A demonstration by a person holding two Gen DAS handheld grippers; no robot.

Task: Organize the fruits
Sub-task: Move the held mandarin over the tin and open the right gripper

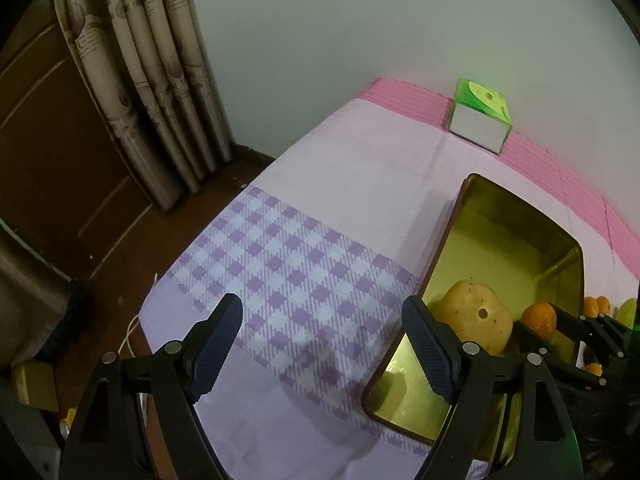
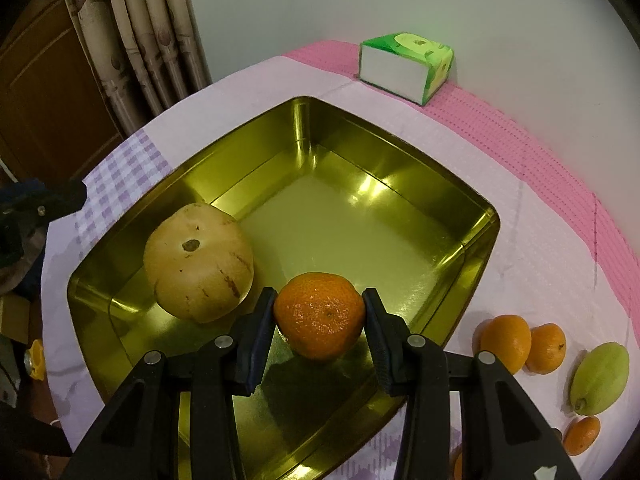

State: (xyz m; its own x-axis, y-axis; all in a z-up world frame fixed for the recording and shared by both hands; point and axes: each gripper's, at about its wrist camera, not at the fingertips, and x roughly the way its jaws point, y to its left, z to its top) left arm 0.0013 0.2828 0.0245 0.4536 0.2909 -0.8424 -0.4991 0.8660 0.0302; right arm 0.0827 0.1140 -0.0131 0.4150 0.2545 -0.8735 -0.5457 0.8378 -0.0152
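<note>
Ahead of and below the right tool (image 2: 319, 312) sits the shiny gold rectangular metal tin (image 2: 472, 240). The large tan round fruit (image 2: 198, 262) rests inside, just left of the tool, whose pads clamp a round orange mandarin (image 2: 319, 316). Released high, it may roll or bump that fruit. The left tool (image 1: 324, 340) gapes wide, holding nothing, left of the tin.

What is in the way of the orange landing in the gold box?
Nothing visible. The right gripper holds the orange over the gold box, and the floor below is bare. The pale fruit sits off to the left.
</note>
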